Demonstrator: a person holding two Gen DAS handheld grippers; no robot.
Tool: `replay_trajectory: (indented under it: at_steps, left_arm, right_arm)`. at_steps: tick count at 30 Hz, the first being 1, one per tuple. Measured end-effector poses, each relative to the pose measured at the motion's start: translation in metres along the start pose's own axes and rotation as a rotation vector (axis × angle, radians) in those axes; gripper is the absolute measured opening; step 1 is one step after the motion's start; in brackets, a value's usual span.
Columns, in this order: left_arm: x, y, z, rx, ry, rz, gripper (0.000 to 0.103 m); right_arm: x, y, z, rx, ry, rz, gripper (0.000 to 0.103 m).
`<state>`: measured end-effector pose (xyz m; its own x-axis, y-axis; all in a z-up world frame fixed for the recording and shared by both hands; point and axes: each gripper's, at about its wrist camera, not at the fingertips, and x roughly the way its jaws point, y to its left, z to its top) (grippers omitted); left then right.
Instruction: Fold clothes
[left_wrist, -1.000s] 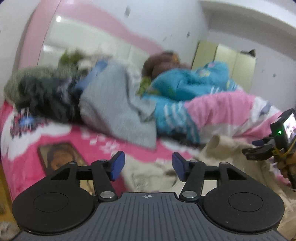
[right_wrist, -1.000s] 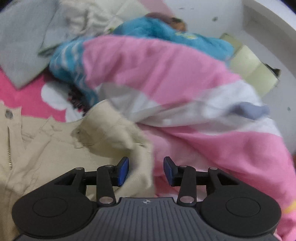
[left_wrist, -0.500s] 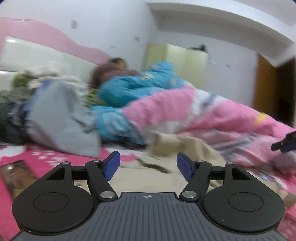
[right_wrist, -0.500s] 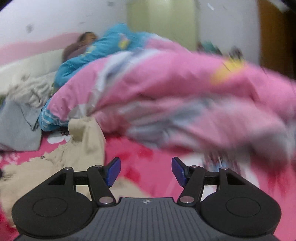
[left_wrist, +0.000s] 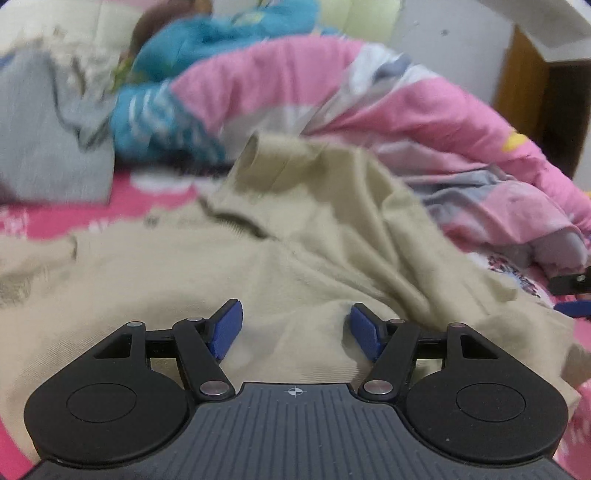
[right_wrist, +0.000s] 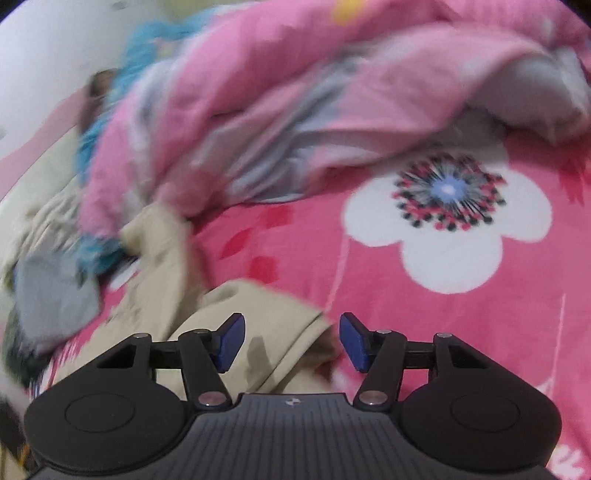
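The beige trousers (left_wrist: 295, 236) lie rumpled on the pink bed (right_wrist: 406, 295), partly tucked under the quilt (left_wrist: 406, 110). The left tool (left_wrist: 295, 328) stands wide above them, gripping nothing. The right tool (right_wrist: 291, 341), its jaws just closing though still apart, straddles a trouser hem. Only the right view shows the sheet's flower (right_wrist: 448, 218); both views are blurred.

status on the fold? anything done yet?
Nothing folded yet: the beige trousers lie rumpled on the pink bedspread. In hand: left gripper and right gripper hover open over the cloth, the right's jaws just closing. Left: grasp, flatten, fold.
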<state>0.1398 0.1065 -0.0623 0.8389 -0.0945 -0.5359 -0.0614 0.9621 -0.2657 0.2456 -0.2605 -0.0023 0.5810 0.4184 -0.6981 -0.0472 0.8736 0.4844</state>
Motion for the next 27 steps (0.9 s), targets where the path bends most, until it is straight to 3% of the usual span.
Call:
replay_trajectory:
  at_steps: [2,4,5,6,11,19,24,27]
  left_arm:
    - [0.000,0.002,-0.002,0.000,0.000,0.009,0.064]
    - [0.001,0.003,-0.002,0.007,0.000,0.019,0.064]
    - [0.002,0.003,-0.002,0.012,0.001,0.024,0.064]
    - [0.003,0.002,-0.002,0.013,0.003,0.029,0.064]
    - [0.006,0.003,-0.003,0.001,0.006,0.042,0.064]
    - [0.004,0.011,0.000,-0.048,0.000,0.043,0.063]
    - [0.002,0.017,0.000,-0.070,-0.001,0.039,0.062]
    - [0.001,0.019,-0.001,-0.080,-0.003,0.035,0.062]
  right_arm:
    - [0.021,-0.021,0.006,0.122,0.041,0.025,0.053]
    - [0.041,-0.039,0.010,0.229,0.092,0.101,0.041]
    - [0.046,-0.043,0.011,0.260,0.100,0.136,0.022]
    - [0.048,-0.045,0.010,0.278,0.100,0.170,0.010]
    - [0.000,-0.006,0.006,0.062,-0.103,0.210,0.008]
    - [-0.141,0.044,-0.020,-0.140,-0.460,0.286,0.007]
    - [-0.218,0.046,-0.091,-0.196,-0.572,0.288,0.007]
    - [-0.245,0.029,-0.137,-0.185,-0.580,0.245,0.005]
